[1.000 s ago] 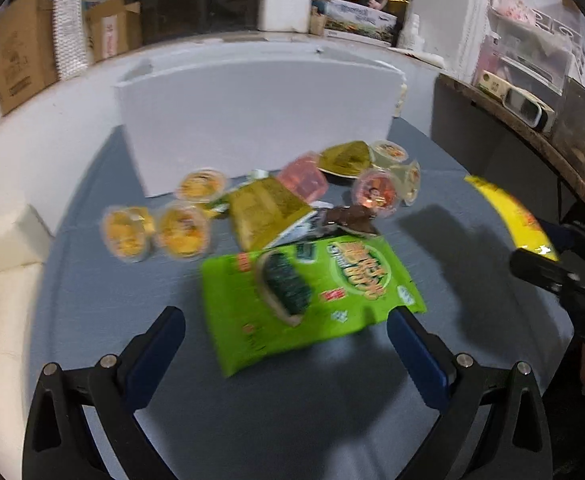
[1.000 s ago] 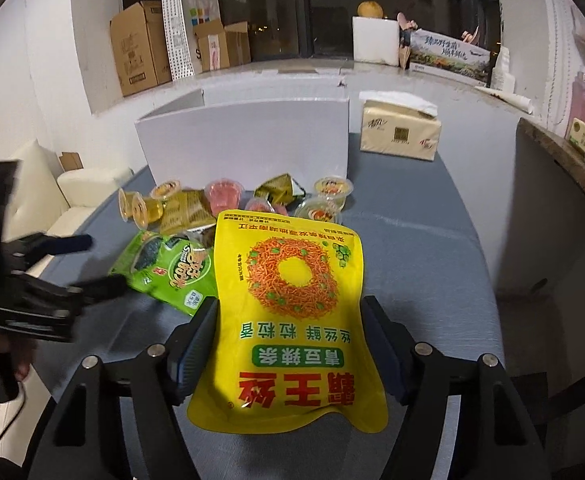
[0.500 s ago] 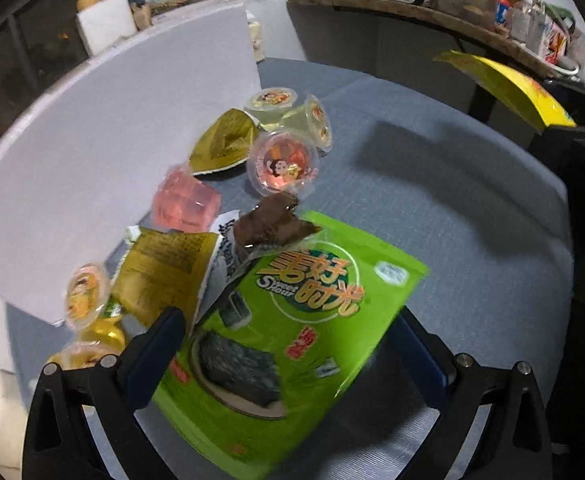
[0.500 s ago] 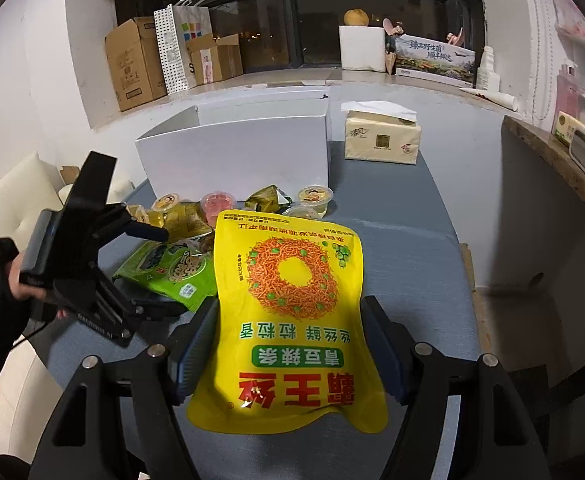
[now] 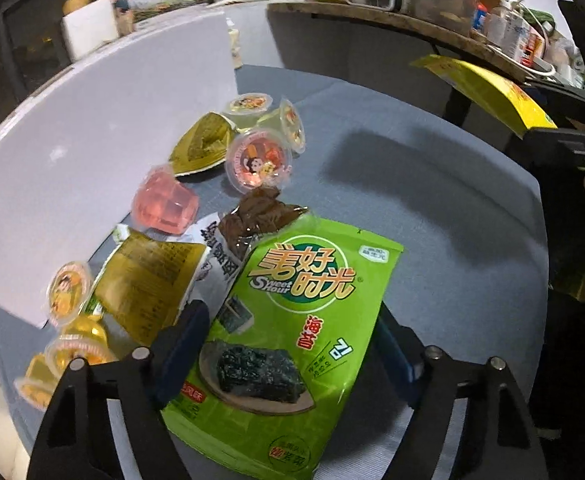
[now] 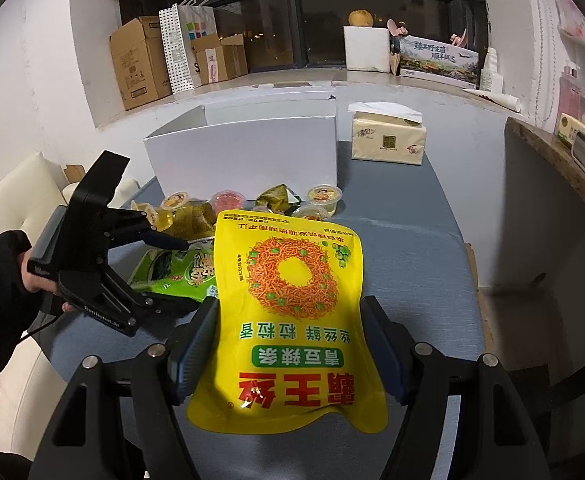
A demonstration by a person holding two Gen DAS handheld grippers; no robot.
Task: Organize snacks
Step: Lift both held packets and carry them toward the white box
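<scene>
My left gripper [image 5: 288,344] is shut on the green seaweed bag [image 5: 292,332], one finger at each long edge; the bag's far end rests near the snack pile. It also shows in the right wrist view [image 6: 172,276], with the left gripper [image 6: 164,268] around it. My right gripper [image 6: 288,340] is shut on the yellow snack bag [image 6: 292,304] and holds it above the table; the bag shows at the right in the left wrist view [image 5: 488,92]. The open white box [image 6: 244,156] stands behind the pile.
Jelly cups [image 5: 258,160], a pink jelly [image 5: 164,204], olive packets [image 5: 144,280] and a brown packet [image 5: 256,216] lie before the box on the grey table [image 5: 432,240]. A tissue pack [image 6: 388,140] sits right of the box. A wooden shelf [image 5: 412,24] runs along the right.
My left gripper has moved in over the green seaweed bag and closed on its sides. The right gripper has kept holding the yellow bag, almost still.
</scene>
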